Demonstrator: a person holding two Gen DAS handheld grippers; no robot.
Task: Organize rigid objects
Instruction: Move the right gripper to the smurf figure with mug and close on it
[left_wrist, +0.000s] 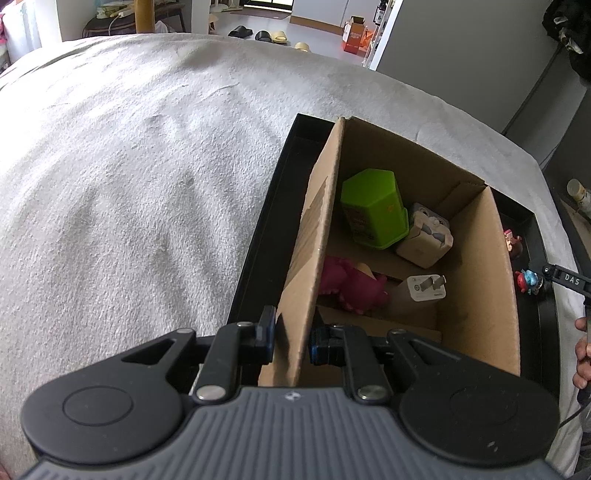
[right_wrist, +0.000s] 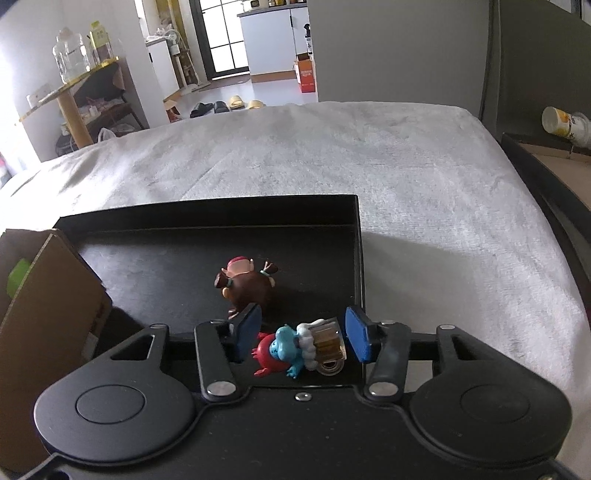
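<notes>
Left wrist view is showing a bed covered with a pale grey fleecy blanket (left_wrist: 129, 177), and behind it a room with slippers (left_wrist: 275, 36) on the floor and an orange carton (left_wrist: 354, 35). On the blanket a black tray (left_wrist: 255, 236) is lying, and an open cardboard box (left_wrist: 491, 280) is standing inside it. The left gripper (left_wrist: 291, 341) is clamping the near left wall of this box, with one pad outside and one inside. In the box a green container (left_wrist: 373, 210) is lying next to a beige cube (left_wrist: 424, 236) with a printed face, a pink toy (left_wrist: 347, 284) and a white charger (left_wrist: 421, 291); the box wall is hiding part of the pink toy.

At the right edge of this view only the tip of the right gripper (left_wrist: 561, 278) is showing, beside a blue and red figure (left_wrist: 528, 280), and part of a hand (left_wrist: 583, 347) is cut off by the frame.

Right wrist view is giving what the other cannot: the right gripper (right_wrist: 301, 338) is reaching down over the bare part of the tray (right_wrist: 207, 236), and the blue and red figure (right_wrist: 284, 347) is lying on its side between the blue pads. The pads (right_wrist: 356, 338) are standing apart and not pressing on the figure. A brown figure with pigtails (right_wrist: 247, 288) is standing just behind. The clear part at the right side of the blue figure is hard to make out. A shelf with a big jar (right_wrist: 72, 55) is appearing only here.
</notes>
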